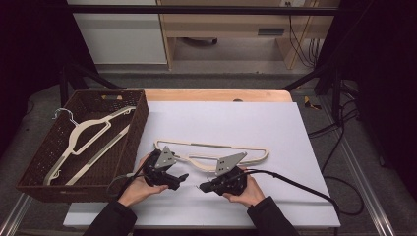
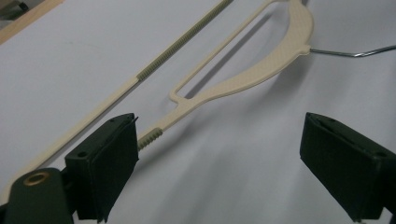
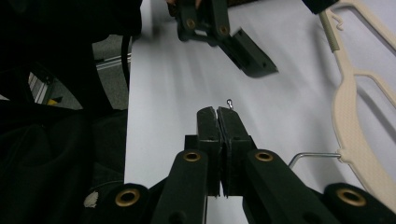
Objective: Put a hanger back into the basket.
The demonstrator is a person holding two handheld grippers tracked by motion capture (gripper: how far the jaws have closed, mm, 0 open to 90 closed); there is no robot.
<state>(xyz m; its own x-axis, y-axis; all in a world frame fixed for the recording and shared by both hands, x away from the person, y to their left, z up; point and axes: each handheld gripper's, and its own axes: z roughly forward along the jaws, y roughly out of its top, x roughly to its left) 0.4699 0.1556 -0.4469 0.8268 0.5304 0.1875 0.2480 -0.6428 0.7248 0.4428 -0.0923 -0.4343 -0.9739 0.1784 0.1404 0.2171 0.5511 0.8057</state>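
One cream plastic hanger (image 1: 211, 152) lies flat on the white sheet (image 1: 236, 123), just ahead of both grippers. Left gripper (image 2: 219, 154): jaws wide apart, nothing between them; one arm of the hanger runs just past its left jaw. Right gripper (image 3: 218, 116): jaws pressed together, apparently pinching the wire hook (image 3: 313, 156), whose tip pokes out just beyond the jaw ends; the wire's bend emerges beside that gripper.

Handling, as judged: the hanger looks light and stiff, with thin arms that may flex. The ribbed strips (image 2: 184, 44) on its bars should offer better purchase than the smooth plastic. The wire is thin and smooth and could twist or slip in a pinch. The broad shoulder near the neck looks the sturdiest place to grasp.

Surface: smooth, flat sheet over a wooden table (image 1: 216, 94); a flat hanger will be awkward to get under. A brown woven basket (image 1: 135, 128) holding more hangers (image 1: 86, 132) stands beyond the left gripper's outer side. Floor and cables (image 1: 334, 137) lie beyond the right.
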